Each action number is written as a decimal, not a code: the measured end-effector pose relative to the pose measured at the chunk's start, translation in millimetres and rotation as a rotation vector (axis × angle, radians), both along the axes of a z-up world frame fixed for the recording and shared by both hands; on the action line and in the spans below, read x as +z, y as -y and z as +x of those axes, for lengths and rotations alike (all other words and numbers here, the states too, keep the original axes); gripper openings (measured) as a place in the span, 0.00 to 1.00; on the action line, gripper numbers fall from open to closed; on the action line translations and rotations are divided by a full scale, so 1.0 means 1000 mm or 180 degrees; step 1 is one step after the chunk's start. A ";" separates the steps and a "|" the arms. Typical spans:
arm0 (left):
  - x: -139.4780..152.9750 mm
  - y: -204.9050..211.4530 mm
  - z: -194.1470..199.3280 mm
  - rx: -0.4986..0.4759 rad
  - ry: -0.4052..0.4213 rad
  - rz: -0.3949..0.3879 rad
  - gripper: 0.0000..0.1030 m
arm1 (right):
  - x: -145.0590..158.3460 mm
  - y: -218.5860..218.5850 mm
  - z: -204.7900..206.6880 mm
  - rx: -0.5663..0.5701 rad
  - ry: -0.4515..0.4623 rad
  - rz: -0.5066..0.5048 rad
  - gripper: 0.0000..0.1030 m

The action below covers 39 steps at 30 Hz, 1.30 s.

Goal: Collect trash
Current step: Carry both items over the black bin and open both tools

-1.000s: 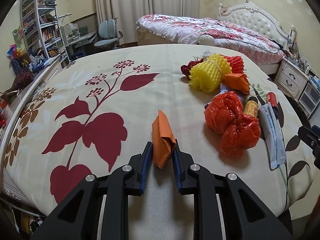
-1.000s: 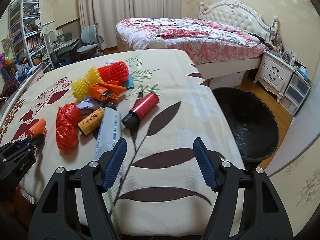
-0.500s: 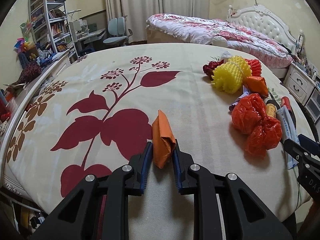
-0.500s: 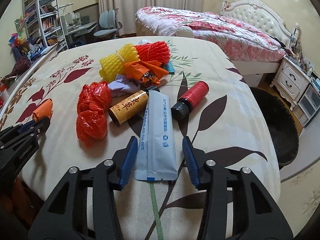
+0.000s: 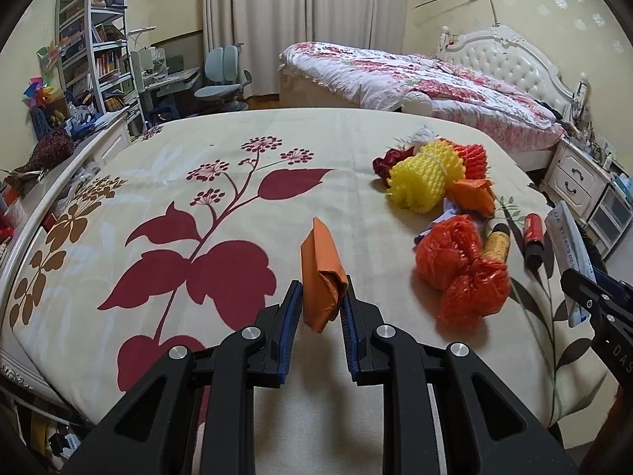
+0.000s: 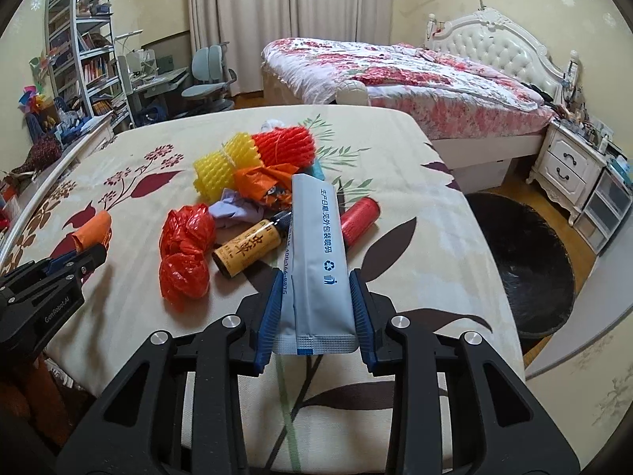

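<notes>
My left gripper is shut on a folded orange wrapper held just above the flowered bedspread. My right gripper has a long grey-blue pouch between its pads. The jaws are still closing on it, and its far end tilts up off the cloth. The pouch also shows at the right edge of the left wrist view. Loose trash lies behind it: red plastic bags, a yellow-labelled bottle, a red bottle, a yellow foam net and a red foam net.
A black bin stands on the floor past the bedspread's right edge. A bed with a floral cover and a white nightstand are behind it. Shelves and a desk line the left wall.
The right gripper swung left over the pouch, closed around it and raised its far end. The left gripper still holds the orange wrapper in about the same place.
</notes>
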<state>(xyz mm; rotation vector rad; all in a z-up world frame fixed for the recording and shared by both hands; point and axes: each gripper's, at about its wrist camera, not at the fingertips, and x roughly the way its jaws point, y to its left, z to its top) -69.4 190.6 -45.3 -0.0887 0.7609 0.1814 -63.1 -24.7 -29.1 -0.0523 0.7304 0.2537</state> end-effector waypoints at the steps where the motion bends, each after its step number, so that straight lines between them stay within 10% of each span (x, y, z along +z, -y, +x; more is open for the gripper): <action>1: 0.004 0.004 0.001 -0.0032 0.0030 -0.0008 0.22 | 0.004 0.006 0.000 -0.0040 0.0022 0.0016 0.32; 20: 0.047 0.141 0.063 -0.0958 0.0407 -0.0068 0.22 | 0.019 0.135 0.042 -0.0984 0.0269 -0.0062 0.32; 39: 0.005 0.274 0.158 -0.1511 0.0178 0.0083 0.22 | -0.030 0.214 0.104 -0.1405 0.0036 0.0016 0.32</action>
